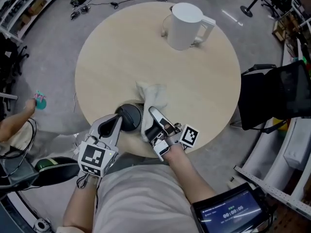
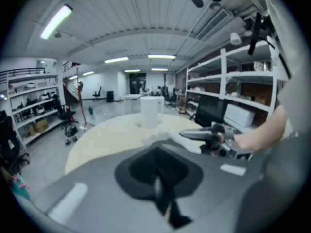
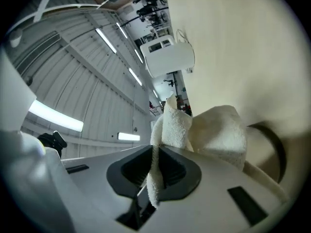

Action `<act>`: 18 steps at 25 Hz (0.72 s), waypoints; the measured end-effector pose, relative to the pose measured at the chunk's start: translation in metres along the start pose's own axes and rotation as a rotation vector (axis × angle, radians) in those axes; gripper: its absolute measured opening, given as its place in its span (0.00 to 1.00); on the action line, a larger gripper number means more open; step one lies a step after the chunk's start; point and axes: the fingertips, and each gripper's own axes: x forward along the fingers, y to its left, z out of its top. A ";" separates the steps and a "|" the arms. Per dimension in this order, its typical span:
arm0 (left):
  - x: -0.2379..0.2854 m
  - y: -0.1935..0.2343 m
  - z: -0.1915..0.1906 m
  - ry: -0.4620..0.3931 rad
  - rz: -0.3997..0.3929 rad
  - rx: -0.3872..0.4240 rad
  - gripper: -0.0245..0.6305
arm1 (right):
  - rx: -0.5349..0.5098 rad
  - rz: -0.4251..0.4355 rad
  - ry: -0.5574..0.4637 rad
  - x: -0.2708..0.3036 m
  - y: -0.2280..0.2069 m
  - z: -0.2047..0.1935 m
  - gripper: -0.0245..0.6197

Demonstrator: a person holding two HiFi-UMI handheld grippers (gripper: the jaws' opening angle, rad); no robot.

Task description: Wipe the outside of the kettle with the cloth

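The white kettle [image 1: 183, 25] stands upright at the far side of the round wooden table [image 1: 107, 62]; it also shows in the left gripper view [image 2: 149, 110] and, tilted, in the right gripper view [image 3: 167, 57]. A white cloth [image 1: 154, 97] hangs bunched over the table's near part, with my right gripper [image 1: 154, 113] shut on one fold of it. That fold runs between the jaws of the right gripper [image 3: 154, 174], and the rest of the cloth [image 3: 214, 130] bulges beyond them. My left gripper [image 1: 127, 118] sits just left of the cloth, its jaws [image 2: 158, 183] together and empty. Both grippers are well short of the kettle.
A black chair [image 1: 272, 98] stands at the table's right edge. A screen with a timer [image 1: 228, 212] is at the bottom right. Cables [image 1: 92, 1] lie on the floor beyond the table, and a person's hand [image 1: 30, 107] shows at the left.
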 end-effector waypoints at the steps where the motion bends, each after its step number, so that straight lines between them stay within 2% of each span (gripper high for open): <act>1: 0.002 0.001 -0.001 -0.001 0.004 -0.017 0.03 | -0.002 -0.084 -0.025 -0.011 -0.029 0.008 0.11; 3: 0.004 0.003 -0.003 0.001 0.000 -0.051 0.03 | 0.041 -0.296 -0.071 -0.035 -0.094 0.026 0.11; 4: 0.005 0.003 -0.004 0.002 -0.005 -0.065 0.03 | 0.070 -0.346 -0.081 -0.040 -0.107 0.028 0.11; 5: 0.005 0.003 -0.004 0.000 -0.010 -0.076 0.03 | 0.084 -0.323 -0.073 -0.036 -0.098 0.025 0.11; 6: 0.006 0.004 -0.003 -0.004 -0.013 -0.085 0.03 | 0.071 -0.234 -0.048 -0.025 -0.070 0.018 0.11; 8: 0.005 0.006 -0.003 -0.005 -0.011 -0.103 0.03 | -0.001 -0.002 0.004 0.000 -0.005 -0.002 0.11; 9: 0.005 0.007 -0.004 -0.003 0.000 -0.111 0.03 | -0.037 0.053 0.003 0.004 0.006 -0.008 0.11; 10: 0.004 0.009 -0.004 -0.004 0.014 -0.118 0.03 | -0.051 0.036 -0.024 0.000 -0.006 -0.006 0.11; 11: 0.005 0.011 -0.003 -0.009 0.026 -0.126 0.03 | -0.026 -0.043 -0.076 -0.010 -0.035 0.005 0.11; 13: 0.007 0.012 -0.001 -0.015 0.026 -0.142 0.03 | 0.092 -0.232 -0.192 -0.033 -0.096 0.026 0.11; 14: 0.007 0.011 -0.001 -0.016 0.020 -0.147 0.03 | 0.124 -0.254 -0.209 -0.035 -0.101 0.027 0.11; 15: 0.006 0.009 0.000 -0.016 0.014 -0.150 0.03 | 0.119 -0.202 -0.188 -0.029 -0.081 0.021 0.11; 17: 0.006 0.008 0.001 -0.018 0.007 -0.149 0.03 | 0.041 0.024 -0.094 -0.003 -0.010 -0.004 0.11; 18: 0.005 0.008 0.001 -0.017 0.009 -0.148 0.03 | -0.016 0.104 -0.057 0.006 0.013 -0.015 0.11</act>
